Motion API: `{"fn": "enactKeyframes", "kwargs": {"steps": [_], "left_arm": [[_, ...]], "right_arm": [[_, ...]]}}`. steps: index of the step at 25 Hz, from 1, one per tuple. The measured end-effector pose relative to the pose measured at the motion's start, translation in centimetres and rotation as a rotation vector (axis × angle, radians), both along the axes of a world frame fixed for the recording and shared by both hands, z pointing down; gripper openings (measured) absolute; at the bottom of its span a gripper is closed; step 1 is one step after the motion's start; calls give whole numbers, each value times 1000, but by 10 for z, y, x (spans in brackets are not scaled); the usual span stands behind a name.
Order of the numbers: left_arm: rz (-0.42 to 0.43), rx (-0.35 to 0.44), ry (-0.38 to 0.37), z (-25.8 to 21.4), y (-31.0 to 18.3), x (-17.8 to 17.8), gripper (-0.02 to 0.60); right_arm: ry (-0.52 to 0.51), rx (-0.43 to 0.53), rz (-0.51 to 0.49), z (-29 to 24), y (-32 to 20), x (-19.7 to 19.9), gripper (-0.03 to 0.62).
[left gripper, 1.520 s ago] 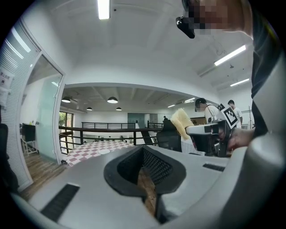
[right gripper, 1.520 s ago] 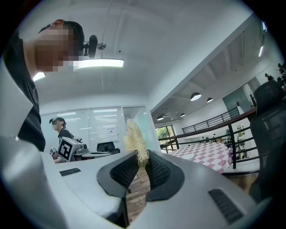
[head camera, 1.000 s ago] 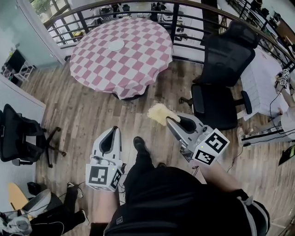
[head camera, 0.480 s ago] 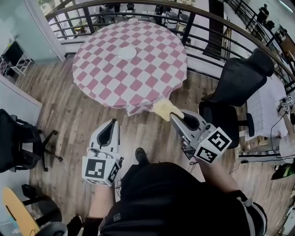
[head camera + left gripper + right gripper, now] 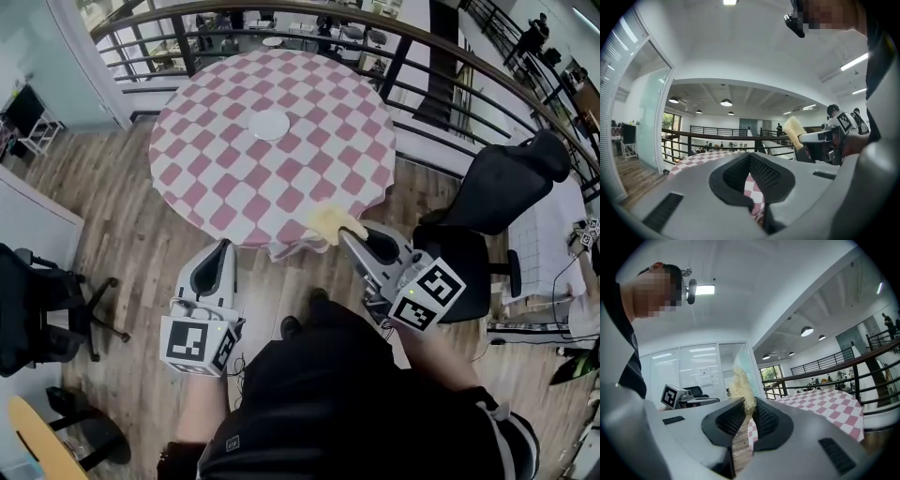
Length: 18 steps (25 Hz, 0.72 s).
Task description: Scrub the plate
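Note:
A small white plate (image 5: 269,125) lies near the middle of a round table (image 5: 234,178) covered in a pink-and-white checked cloth. Both grippers are held over the wooden floor short of the table's near edge. My left gripper (image 5: 223,247) is shut with nothing in it, its black pads (image 5: 740,171) pressed together. My right gripper (image 5: 345,234) is shut on a pale yellow fibrous scrubber (image 5: 335,223), which sticks out past its tips at the cloth's edge. In the right gripper view the scrubber (image 5: 740,386) stands up between the pads (image 5: 766,418).
A dark metal railing (image 5: 422,52) curves behind the table. A black office chair (image 5: 502,202) stands right of the table, close to my right gripper. Another black chair (image 5: 37,305) sits at the far left beside a white partition (image 5: 37,220).
The table and plate have drawn nearer and lower in the head view as the person steps toward them. The office chair has slid to the right. Both grippers stay shut as before.

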<state>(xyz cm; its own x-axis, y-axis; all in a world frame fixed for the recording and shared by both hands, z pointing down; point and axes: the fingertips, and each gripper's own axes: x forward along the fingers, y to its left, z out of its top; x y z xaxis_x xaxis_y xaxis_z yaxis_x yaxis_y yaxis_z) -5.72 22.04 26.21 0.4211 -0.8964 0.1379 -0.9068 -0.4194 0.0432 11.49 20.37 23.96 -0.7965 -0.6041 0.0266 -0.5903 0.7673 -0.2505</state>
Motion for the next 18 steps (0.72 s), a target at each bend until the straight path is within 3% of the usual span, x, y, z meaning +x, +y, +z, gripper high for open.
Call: {"fn": "enactKeyframes", "kwargs": {"steps": [7,18], "left_arm": [[2,-31,-10,12,-65,1,6],[-7,-71,-18,16,-206,15,6]], "right_arm": [[-21,-25,7,16,-69,1,51],[-19,-59,3,31,-219,17,51]]}}
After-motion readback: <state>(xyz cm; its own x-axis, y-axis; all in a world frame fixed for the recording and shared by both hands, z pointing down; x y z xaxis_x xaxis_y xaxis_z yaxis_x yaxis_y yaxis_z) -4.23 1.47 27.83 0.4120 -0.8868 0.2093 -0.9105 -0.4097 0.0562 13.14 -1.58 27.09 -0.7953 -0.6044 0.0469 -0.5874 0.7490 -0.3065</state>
